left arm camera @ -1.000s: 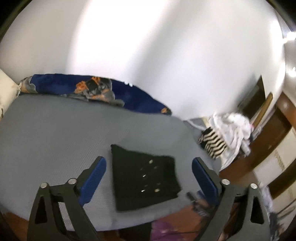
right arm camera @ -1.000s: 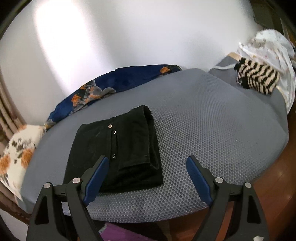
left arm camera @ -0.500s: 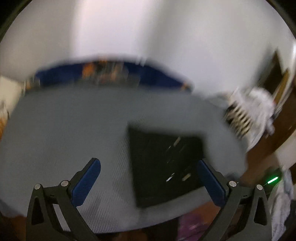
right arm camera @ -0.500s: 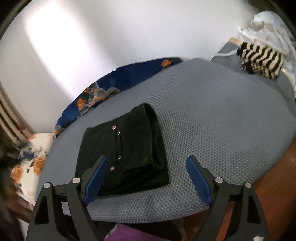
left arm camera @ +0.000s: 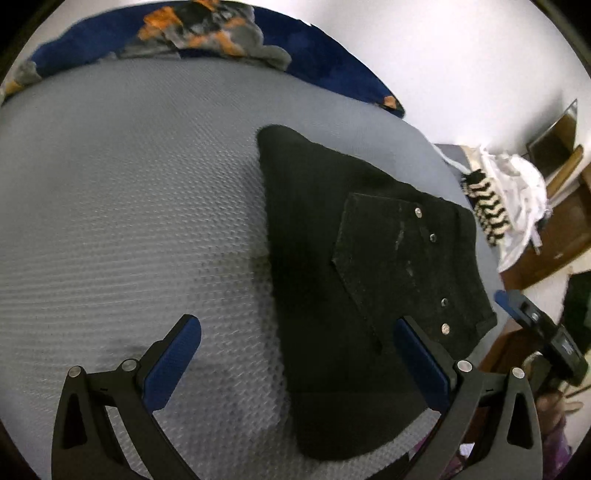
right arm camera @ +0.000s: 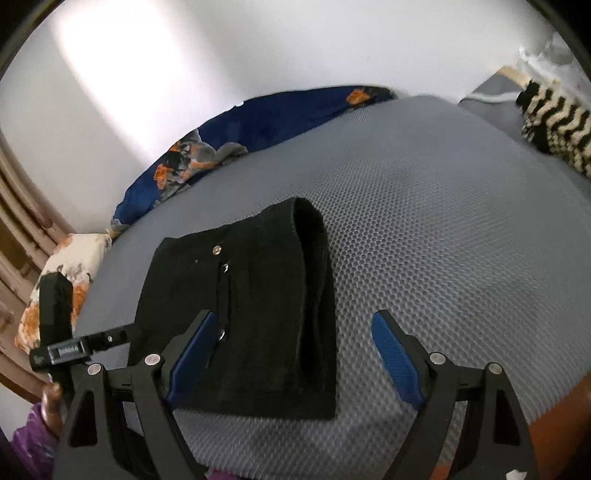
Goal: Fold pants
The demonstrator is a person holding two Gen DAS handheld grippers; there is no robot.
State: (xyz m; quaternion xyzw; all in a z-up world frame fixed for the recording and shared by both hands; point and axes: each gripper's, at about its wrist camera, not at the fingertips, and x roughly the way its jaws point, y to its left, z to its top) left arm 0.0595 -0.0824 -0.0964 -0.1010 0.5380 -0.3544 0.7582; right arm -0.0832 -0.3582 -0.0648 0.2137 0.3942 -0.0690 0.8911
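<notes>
The black pants (left arm camera: 340, 280) lie folded into a compact rectangle on the grey mesh mattress (left arm camera: 129, 206), with metal rivets and a back pocket facing up. My left gripper (left arm camera: 297, 354) is open and empty, hovering just above the pants' near left edge. In the right wrist view the pants (right arm camera: 251, 302) show a thick folded edge on the right. My right gripper (right arm camera: 291, 350) is open and empty over their near edge. The right gripper also shows in the left wrist view (left arm camera: 535, 325), and the left gripper in the right wrist view (right arm camera: 59, 332).
A blue blanket with orange print (left arm camera: 207, 33) lies along the white wall at the far side. A striped cloth and white clothes (left arm camera: 495, 199) sit at the far right. A floral pillow (right arm camera: 55, 280) is at the left. The mattress front edge drops to a wooden floor (right arm camera: 554, 406).
My left gripper has moved forward and down, close over the pants, which now fill its view. My right gripper has come a little closer. The pants have not moved.
</notes>
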